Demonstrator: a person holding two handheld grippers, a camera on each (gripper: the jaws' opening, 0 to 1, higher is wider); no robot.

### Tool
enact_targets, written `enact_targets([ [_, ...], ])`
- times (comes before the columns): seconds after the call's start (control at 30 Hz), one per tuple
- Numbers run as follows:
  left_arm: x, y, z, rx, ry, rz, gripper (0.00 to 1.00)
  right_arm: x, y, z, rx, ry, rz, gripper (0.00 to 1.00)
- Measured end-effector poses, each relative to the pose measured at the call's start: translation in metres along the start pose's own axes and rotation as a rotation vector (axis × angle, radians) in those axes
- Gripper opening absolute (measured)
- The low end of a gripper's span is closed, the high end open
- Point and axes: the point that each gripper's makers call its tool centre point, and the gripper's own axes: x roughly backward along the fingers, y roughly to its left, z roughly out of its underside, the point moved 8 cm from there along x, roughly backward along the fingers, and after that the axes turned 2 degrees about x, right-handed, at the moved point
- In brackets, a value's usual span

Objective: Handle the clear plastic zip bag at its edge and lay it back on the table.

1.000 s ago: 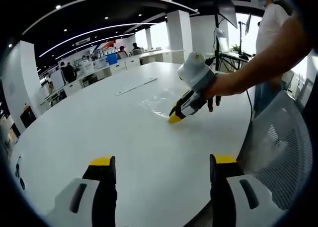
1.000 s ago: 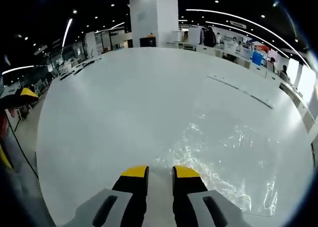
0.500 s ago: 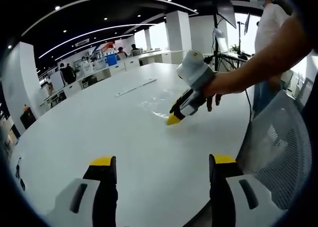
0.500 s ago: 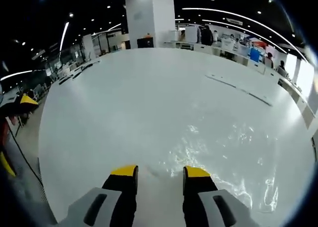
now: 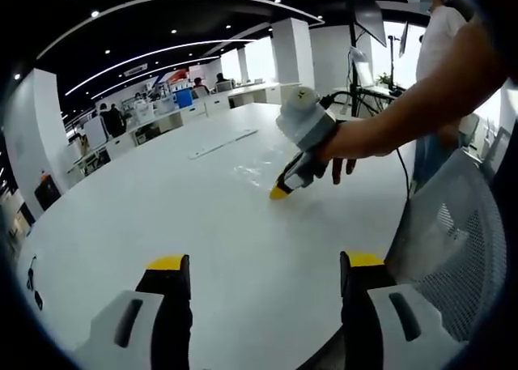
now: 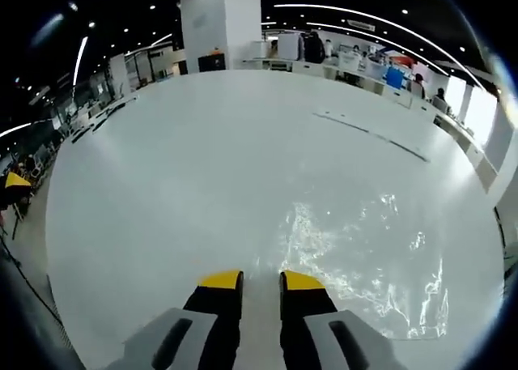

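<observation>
The clear plastic zip bag [image 6: 368,261] lies crumpled and glinting on the white table [image 6: 178,167], and its near edge reaches my right gripper [image 6: 261,279]. That gripper's yellow-tipped jaws stand close together at the bag's edge, seemingly pinching it. In the left gripper view the right gripper [image 5: 281,192] is held by a hand, tip down on the table at the near side of the bag [image 5: 252,170]. My left gripper [image 5: 265,261] hovers wide open over the near table edge, well short of the bag, with nothing between its fingers.
A long thin strip [image 5: 222,141] lies on the table beyond the bag, also seen as a strip [image 6: 368,133] in the right gripper view. A mesh chair back [image 5: 453,240] stands at the right. Desks and people [image 5: 109,117] are far behind. A white pillar [image 6: 210,22] rises past the table.
My right gripper's jaws spread about half a second ago and have closed again at the bag's edge. The hand and right gripper shifted slightly left. My left gripper stayed open and still.
</observation>
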Motion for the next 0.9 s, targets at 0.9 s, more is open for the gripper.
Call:
enact_targets([
  [0.9, -0.003, -0.008, -0.002, 0.012, -0.001, 0.039, 0.73, 0.037, -0.002, 0.032, 0.067, 0.070, -0.124, 0.12],
])
